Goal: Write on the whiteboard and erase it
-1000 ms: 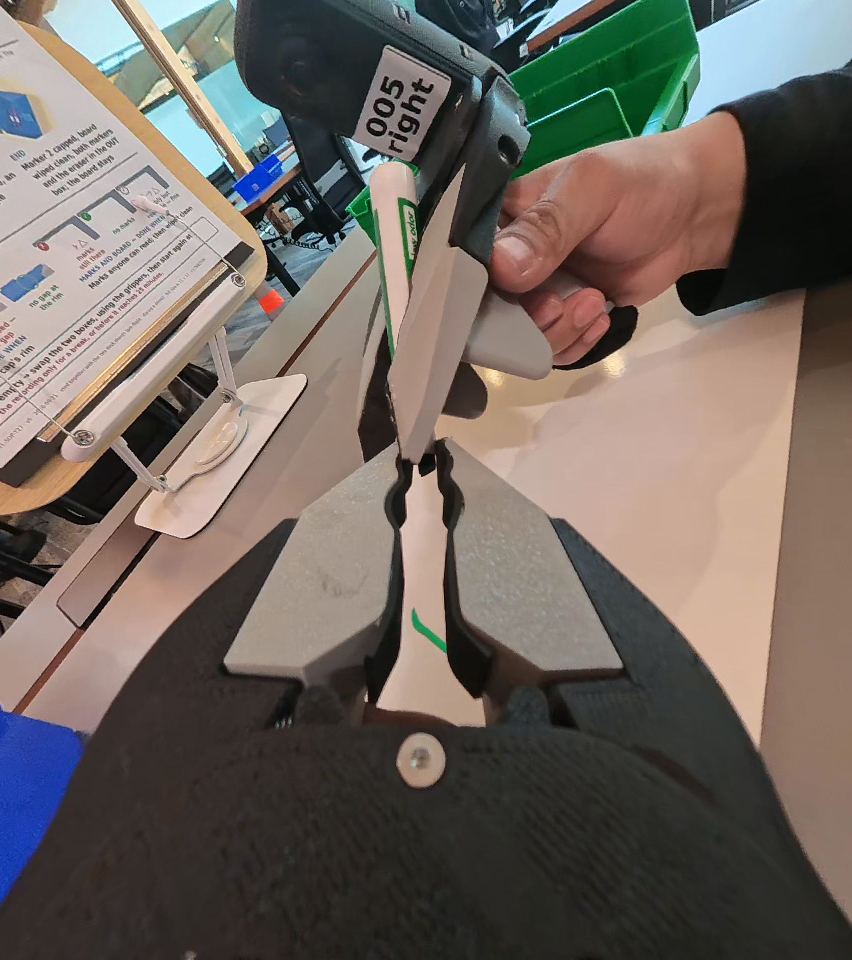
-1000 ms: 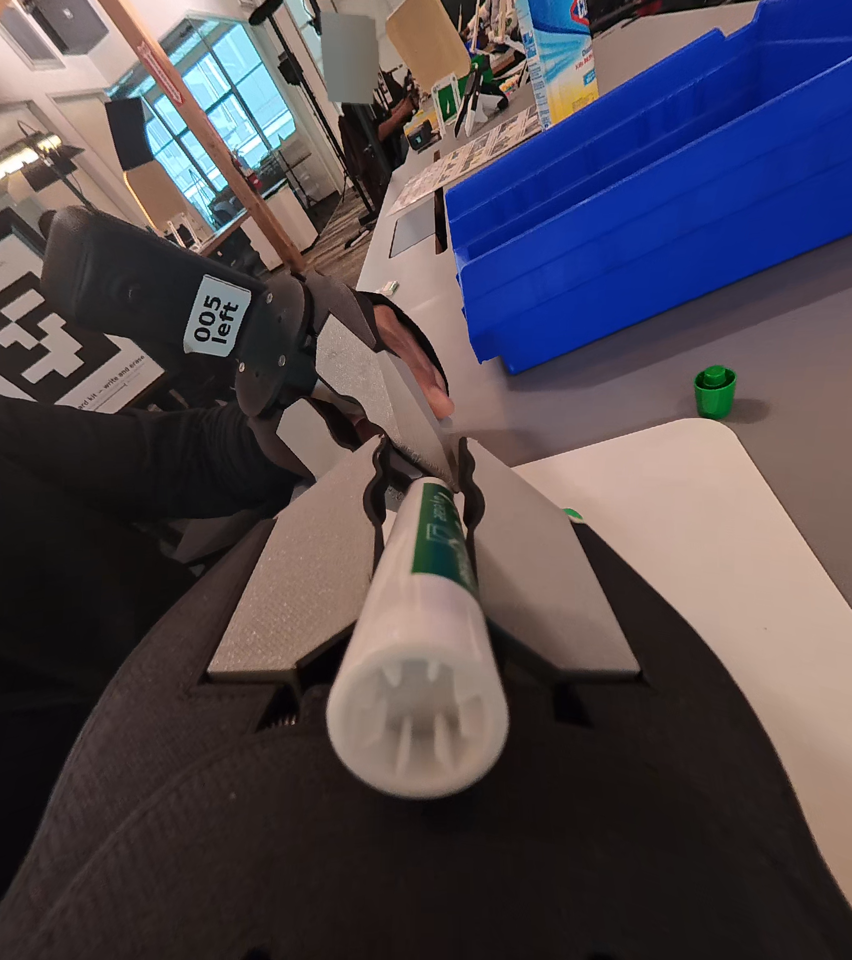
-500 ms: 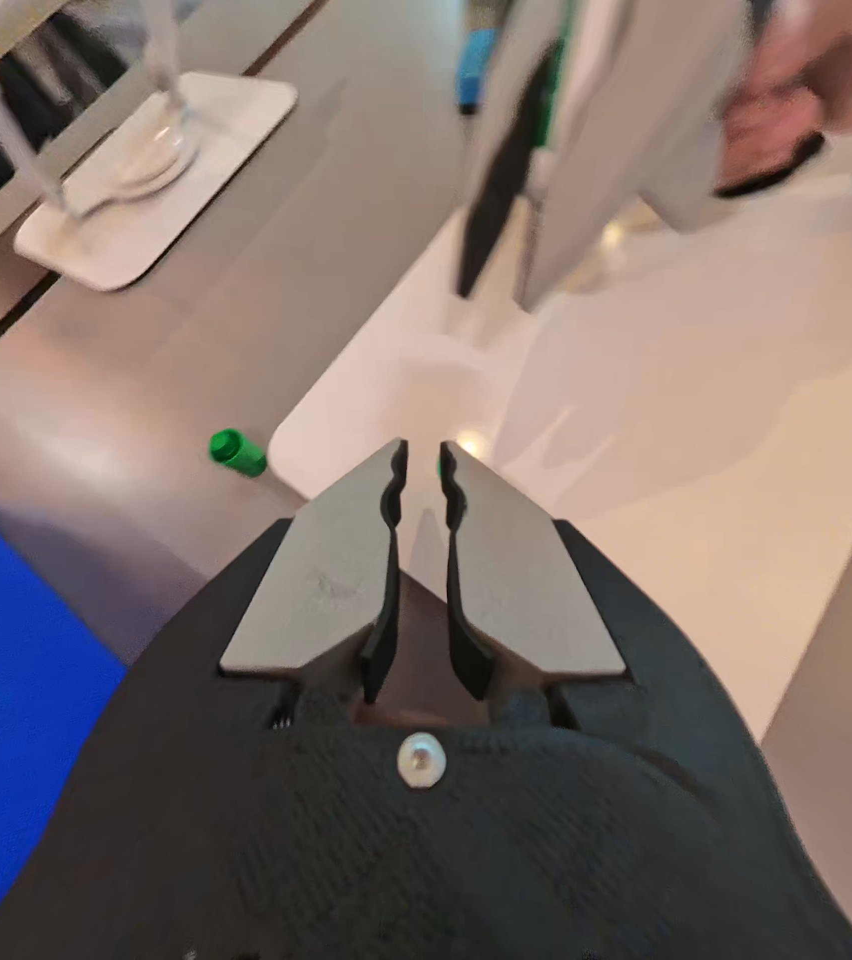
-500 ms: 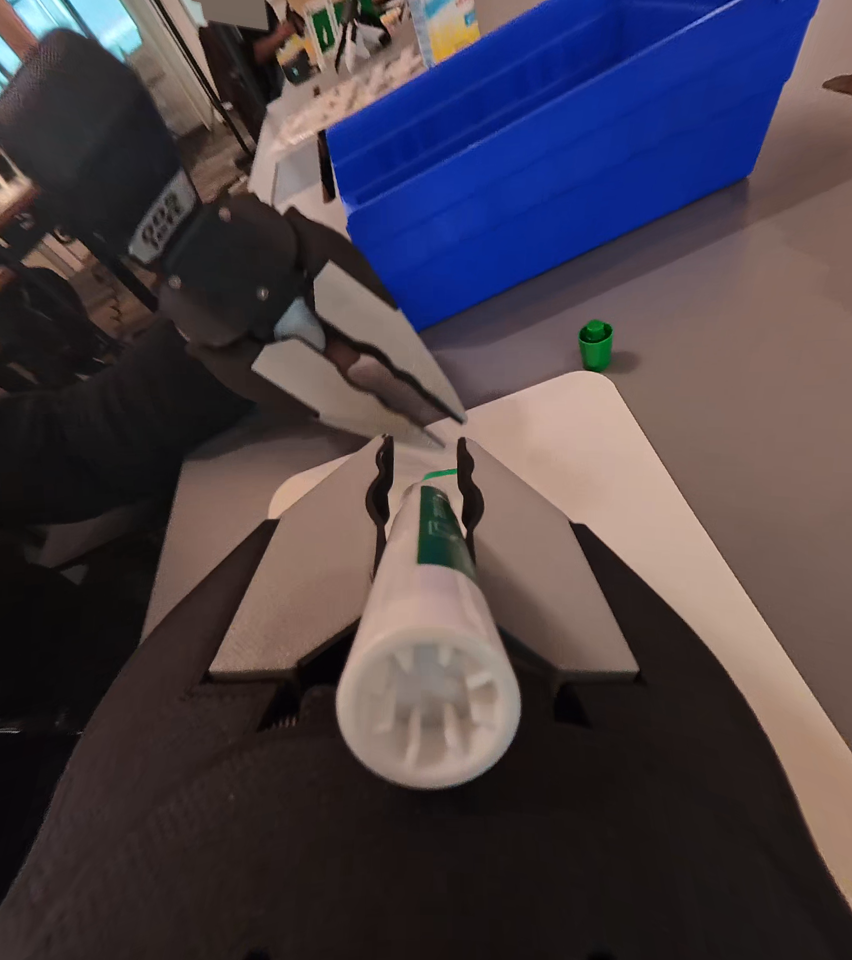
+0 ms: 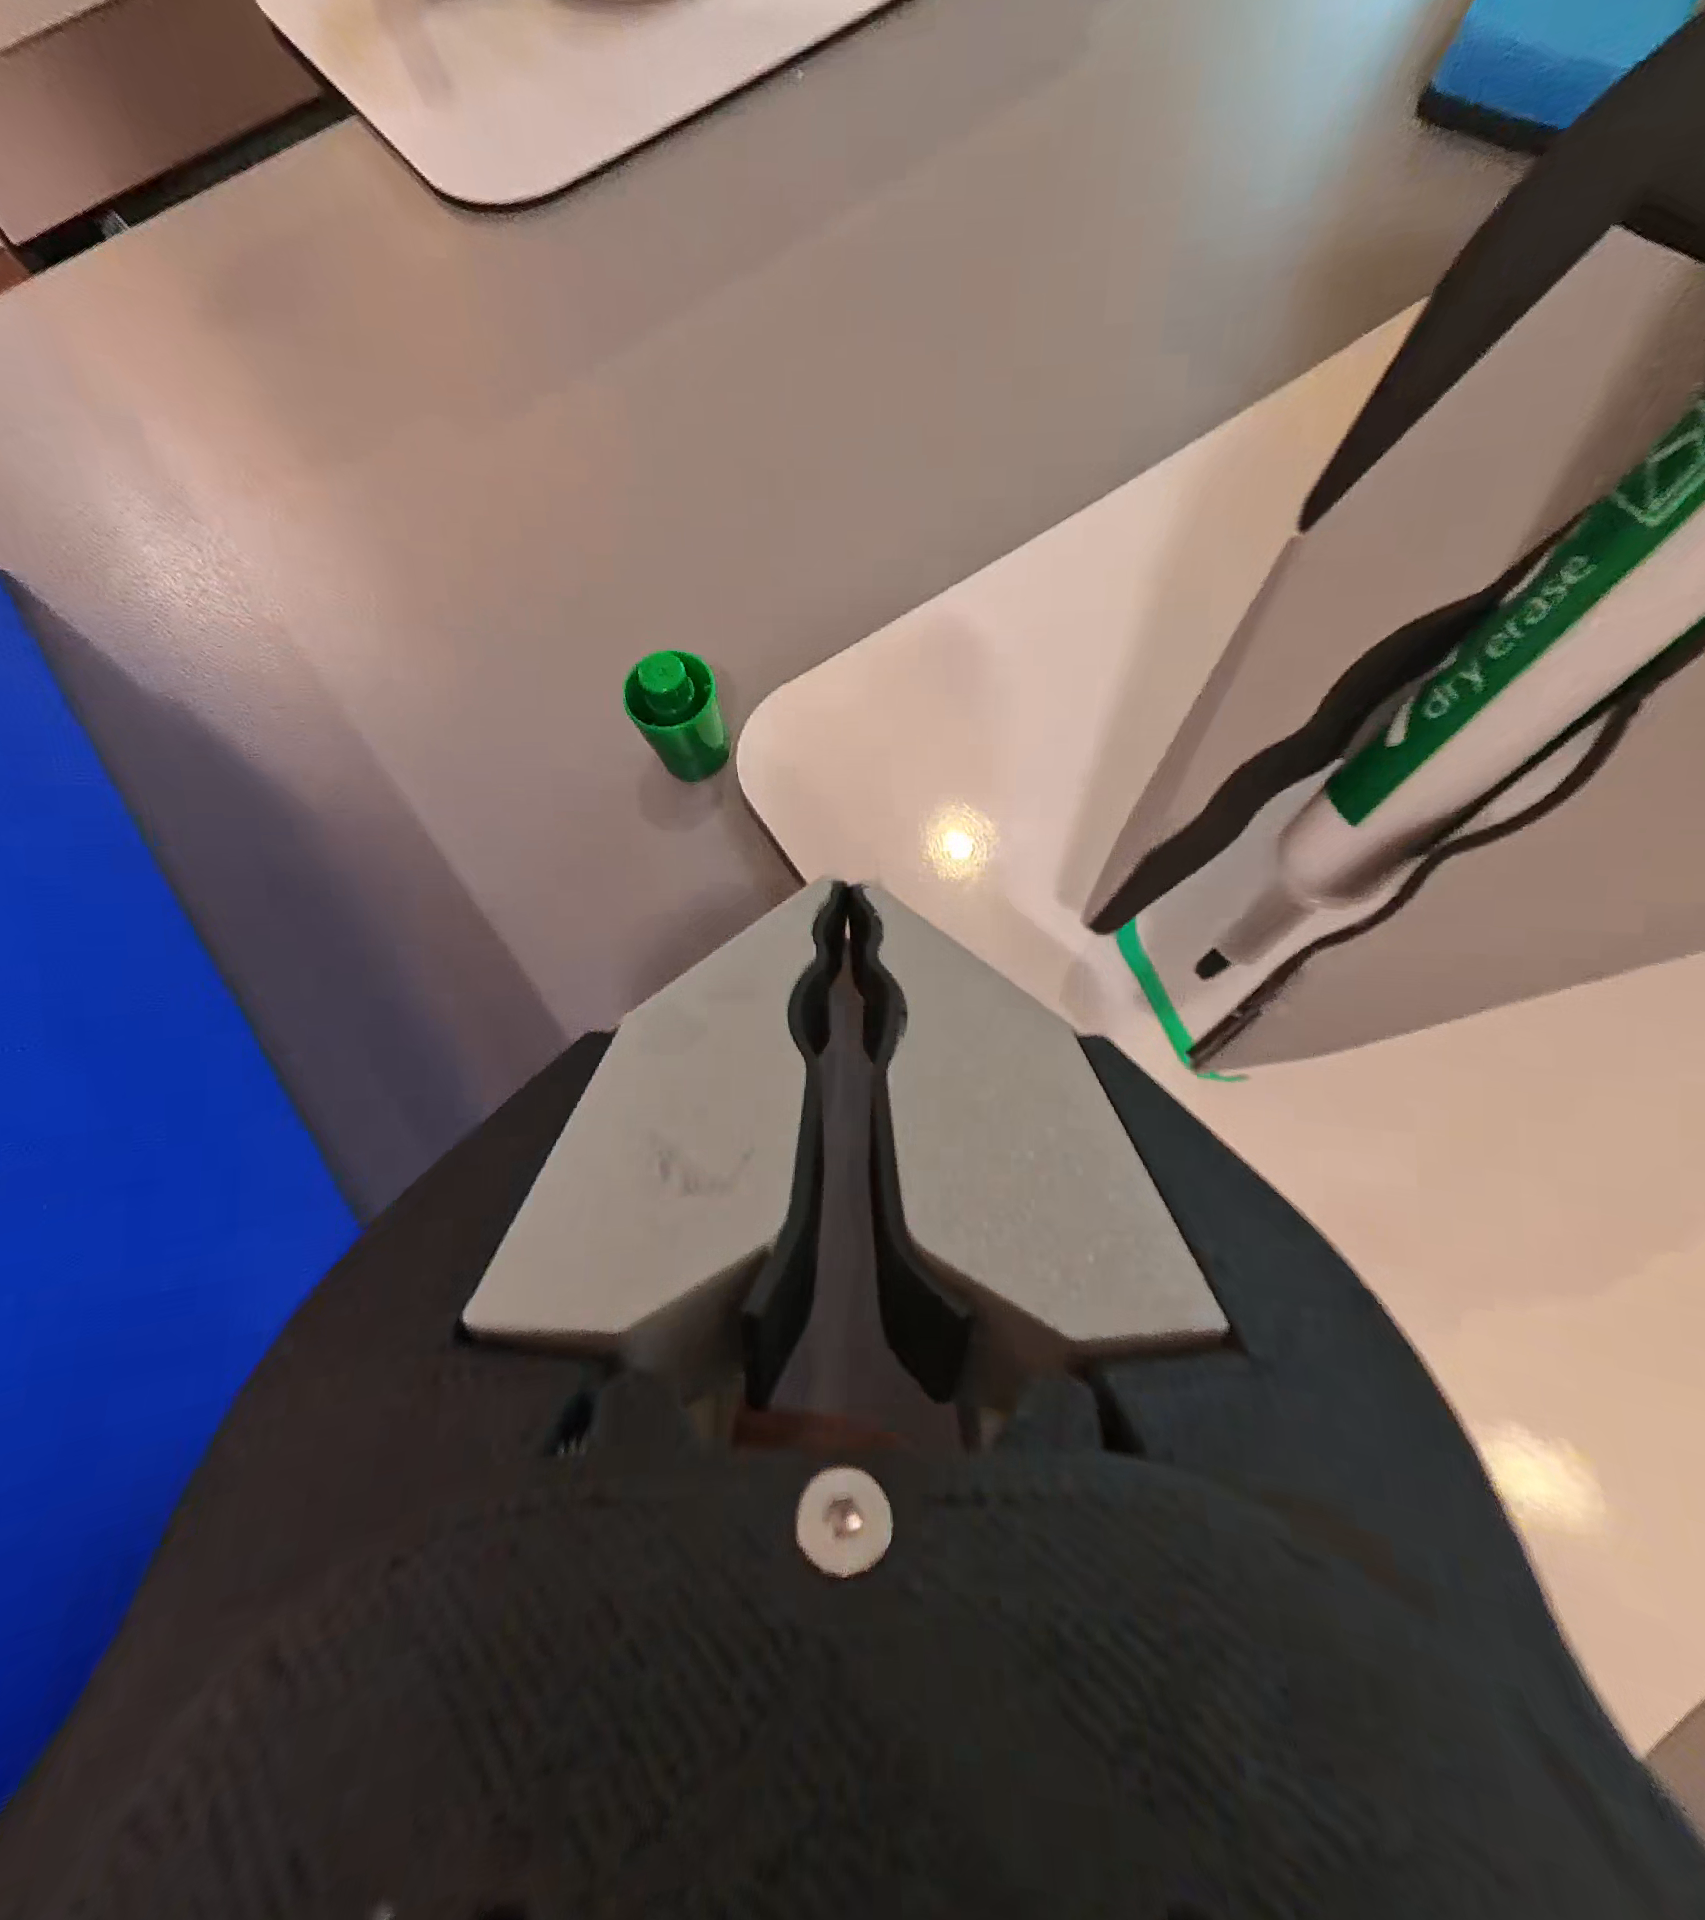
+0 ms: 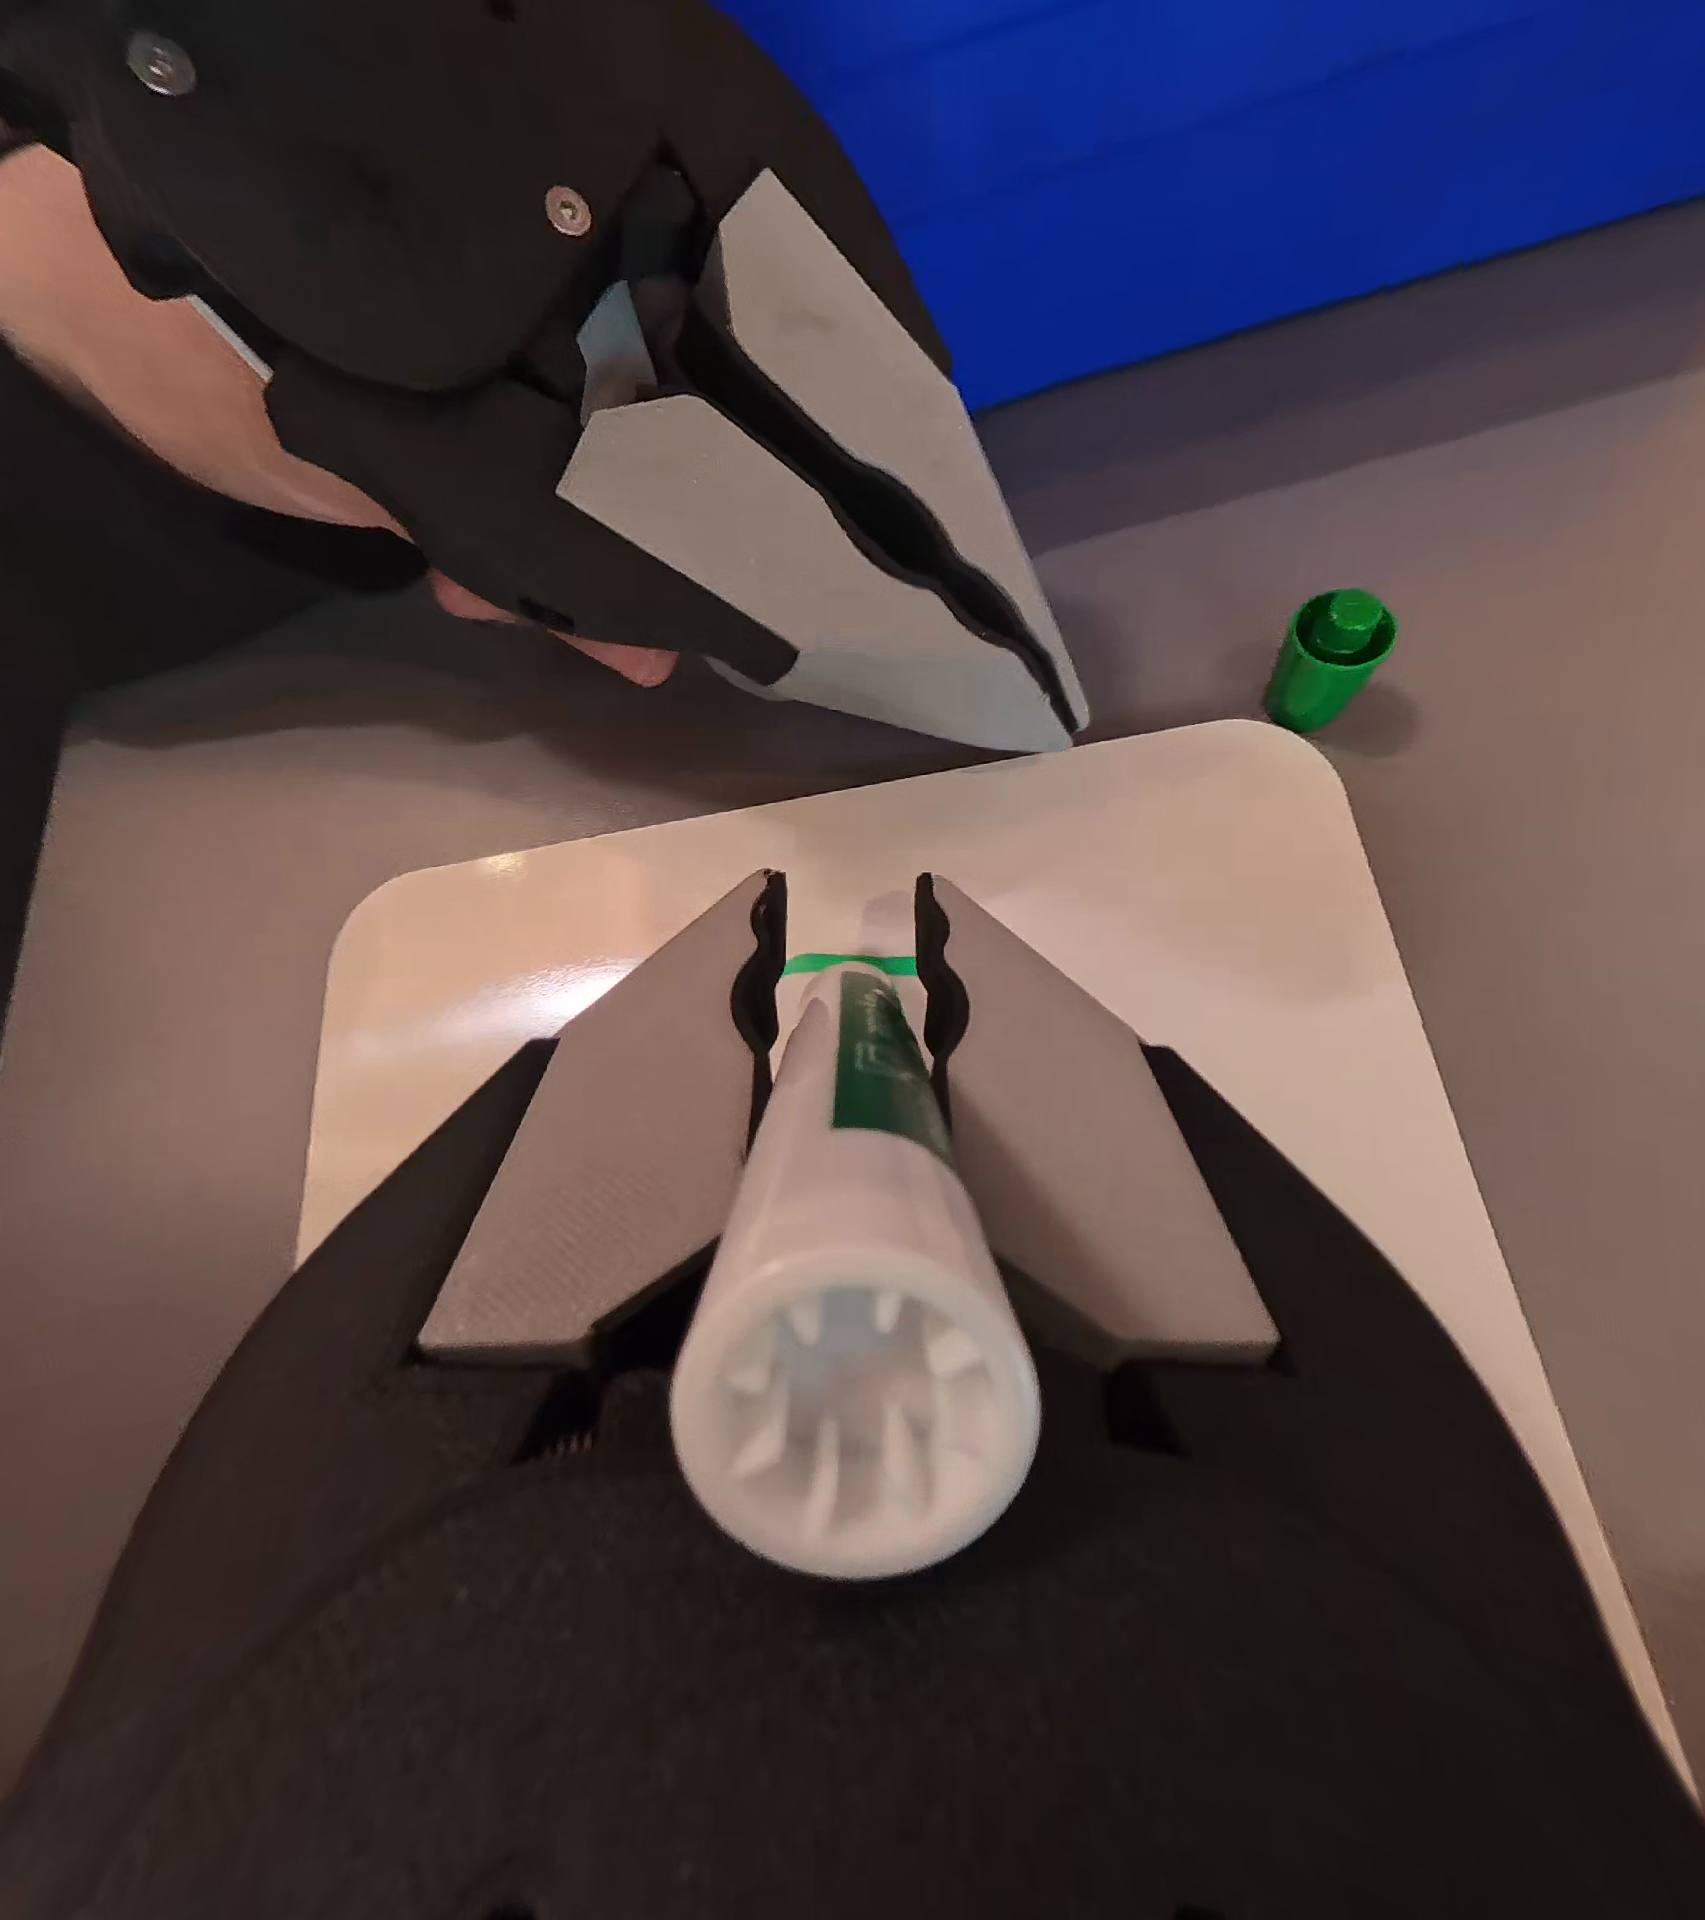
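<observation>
The right gripper (image 6: 846, 883) is clenched on a white dry-erase marker (image 6: 853, 1226) with a green label band, its barrel running back between the two grey fingers so that the open rear end faces the camera. The marker points down at the whiteboard (image 6: 1243, 935) — a small white panel with rounded corners lying flat on the grey table (image 6: 1606, 623). From the left wrist view the marker's dark tip (image 5: 1212, 962) sits at the board surface, right at a short green line (image 5: 1154, 987) drawn near the board's corner; whether the tip actually touches cannot be told. In the right wrist view the same green line (image 6: 812, 964) shows as a stroke crossing the gap between the fingertips.

The left gripper (image 5: 848, 889) is squeezed closed with nothing in it, its tips meeting over the whiteboard's edge close to the rounded corner (image 5: 775, 727). In the right wrist view it comes in from beyond the board's far edge, tips (image 6: 1056, 717) just at that edge, with a person's hand (image 6: 557, 623) on its handle.

A green marker cap (image 5: 676, 717) lies on the table just beside the whiteboard's corner — off the board, apart from both grippers. A blue bin (image 6: 1347, 156) stands on the table beyond the cap, well apart from the board.
</observation>
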A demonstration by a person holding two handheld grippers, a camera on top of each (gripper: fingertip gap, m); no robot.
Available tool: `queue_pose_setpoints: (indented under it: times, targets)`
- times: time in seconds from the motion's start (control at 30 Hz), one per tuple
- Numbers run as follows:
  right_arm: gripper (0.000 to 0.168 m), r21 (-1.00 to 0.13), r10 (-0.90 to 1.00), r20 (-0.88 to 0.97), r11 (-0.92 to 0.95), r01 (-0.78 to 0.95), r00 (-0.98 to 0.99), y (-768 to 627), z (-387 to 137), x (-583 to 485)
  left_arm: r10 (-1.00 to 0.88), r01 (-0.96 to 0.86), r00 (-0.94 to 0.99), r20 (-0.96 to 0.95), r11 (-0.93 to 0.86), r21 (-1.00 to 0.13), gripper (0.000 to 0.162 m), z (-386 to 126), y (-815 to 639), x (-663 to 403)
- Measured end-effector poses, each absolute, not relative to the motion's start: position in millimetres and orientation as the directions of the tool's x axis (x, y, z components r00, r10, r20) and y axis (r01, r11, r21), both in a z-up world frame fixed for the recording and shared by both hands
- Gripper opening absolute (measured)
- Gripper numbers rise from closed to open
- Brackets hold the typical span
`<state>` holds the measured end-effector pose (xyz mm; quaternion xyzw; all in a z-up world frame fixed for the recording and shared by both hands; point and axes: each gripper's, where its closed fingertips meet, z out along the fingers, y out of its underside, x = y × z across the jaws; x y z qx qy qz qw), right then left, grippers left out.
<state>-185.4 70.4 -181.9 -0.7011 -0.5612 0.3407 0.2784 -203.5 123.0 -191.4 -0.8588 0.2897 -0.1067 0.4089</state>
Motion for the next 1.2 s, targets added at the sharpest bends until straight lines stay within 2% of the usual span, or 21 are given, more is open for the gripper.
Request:
queue_pose_setpoints:
  times: [1.2]
  targets:
    - [0.023,-0.712,0.984,-0.169,-0.156,0.684,0.049,43.4,-196.9,-179.5,-0.607,-0.445,0.792,-0.065,-0.5,-0.743,0.0,-200.0,121.6,-203.1]
